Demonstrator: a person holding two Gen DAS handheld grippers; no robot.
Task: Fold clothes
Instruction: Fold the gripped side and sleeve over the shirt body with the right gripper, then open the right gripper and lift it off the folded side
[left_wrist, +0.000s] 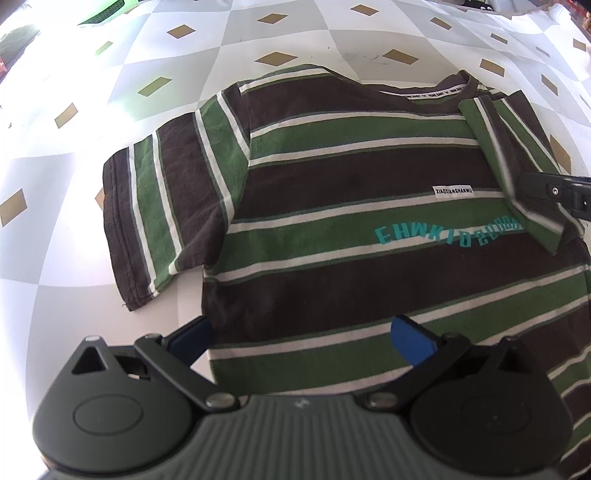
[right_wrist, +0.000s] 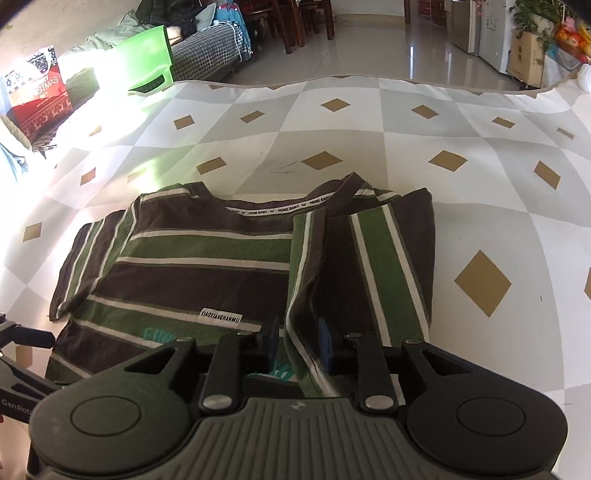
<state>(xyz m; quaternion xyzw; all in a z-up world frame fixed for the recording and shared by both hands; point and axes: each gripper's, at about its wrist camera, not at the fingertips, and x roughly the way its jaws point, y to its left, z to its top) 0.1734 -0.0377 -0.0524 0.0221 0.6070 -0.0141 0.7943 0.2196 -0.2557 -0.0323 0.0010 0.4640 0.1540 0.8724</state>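
Left gripper (left_wrist: 301, 332) spread, right gripper (right_wrist: 298, 345) pinched (low)

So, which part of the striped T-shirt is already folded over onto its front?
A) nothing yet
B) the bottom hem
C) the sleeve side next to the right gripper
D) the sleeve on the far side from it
C: the folded sleeve side lies over the striped T-shirt by the right gripper; the other sleeve lies spread flat.

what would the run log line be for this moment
left gripper: open over hem | right gripper: shut on folded sleeve | striped t-shirt: flat on mat
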